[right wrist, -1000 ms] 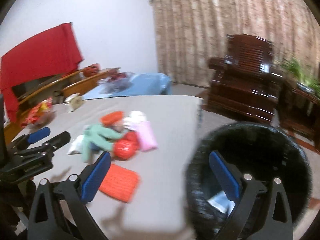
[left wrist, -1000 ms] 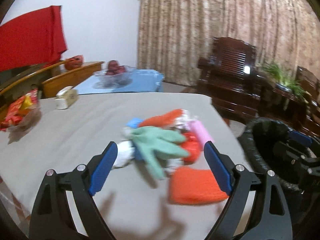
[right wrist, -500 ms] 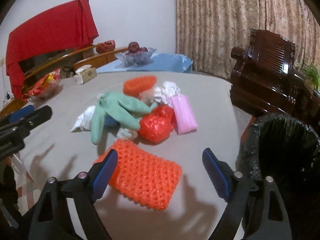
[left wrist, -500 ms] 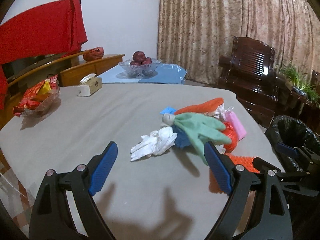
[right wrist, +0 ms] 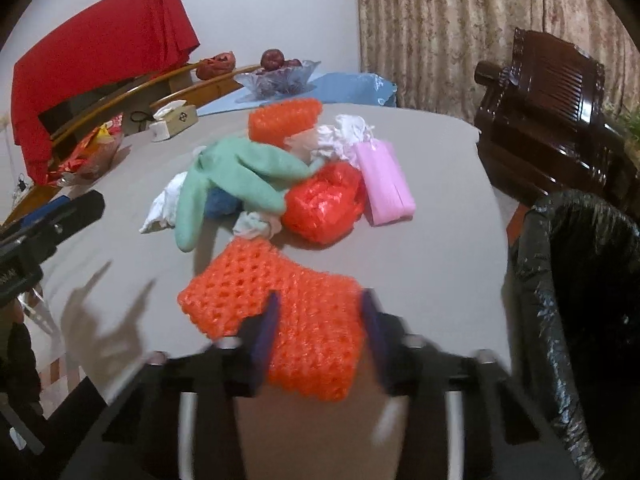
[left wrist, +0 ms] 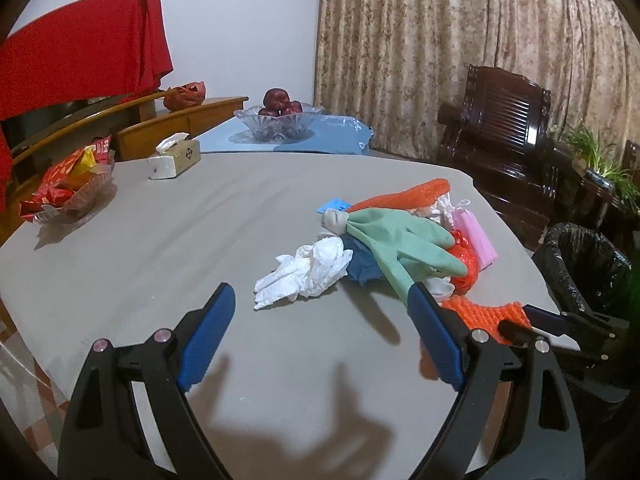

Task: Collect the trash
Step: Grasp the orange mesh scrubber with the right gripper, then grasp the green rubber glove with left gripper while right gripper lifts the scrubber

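A: Starting with the left wrist view. Left gripper (left wrist: 322,330) at bottom centre, jaws spread wide, nothing between them, above bare table (left wrist: 160,240).
B: Trash?
A: Pile right of centre: white tissue (left wrist: 306,272) just ahead of the gripper, green glove (left wrist: 400,242) over a blue wad (left wrist: 362,268), red bag (left wrist: 466,258) and pink pack (left wrist: 478,234) further right, orange net (left wrist: 404,198) at the back. Second orange net (left wrist: 486,312) at lower right, the right gripper's fingers (left wrist: 548,318) on it. Bin (left wrist: 584,264) at right edge, beside the table.
B: Background?
A: Tissue box (left wrist: 174,158), snack bowl (left wrist: 68,196) at left, fruit bowl (left wrist: 280,120) at top centre.
B: Right wrist view?
A: Right gripper (right wrist: 320,330) at bottom centre, blurred, jaws narrowed onto the near orange net (right wrist: 280,304); its near edge sits between them, far part lies on the table (right wrist: 440,240). Firm pinch or not, cannot tell.
B: Rest?
A: Glove (right wrist: 240,174), red bag (right wrist: 324,200), pink pack (right wrist: 384,182) mid-frame, far net (right wrist: 286,118) behind. Bin (right wrist: 576,280) at right edge. Left gripper (right wrist: 52,220) at left edge.
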